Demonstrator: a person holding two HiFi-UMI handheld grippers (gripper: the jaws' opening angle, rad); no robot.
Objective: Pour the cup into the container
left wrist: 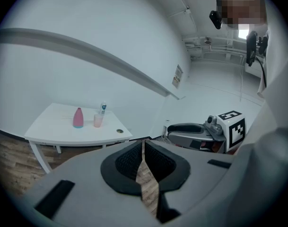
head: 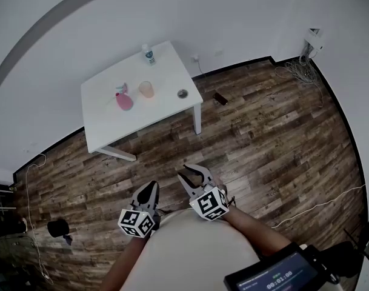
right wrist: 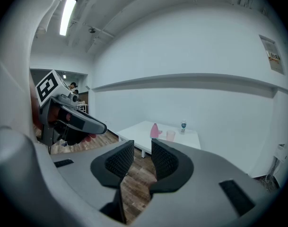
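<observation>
Nearest the person's body, the left gripper [head: 149, 187] is closed and empty; its own view shows the pads meeting. The right gripper [head: 189, 171] has its jaws slightly apart, with only floor between them. Only the head view shows both grippers well apart from the white table [head: 166, 65], where the cup [head: 146, 89] stands just beside a pink bottle [head: 123, 100].

Cup [head: 146, 89] beside container [head: 123, 100] — on table [head: 105, 126]
</observation>
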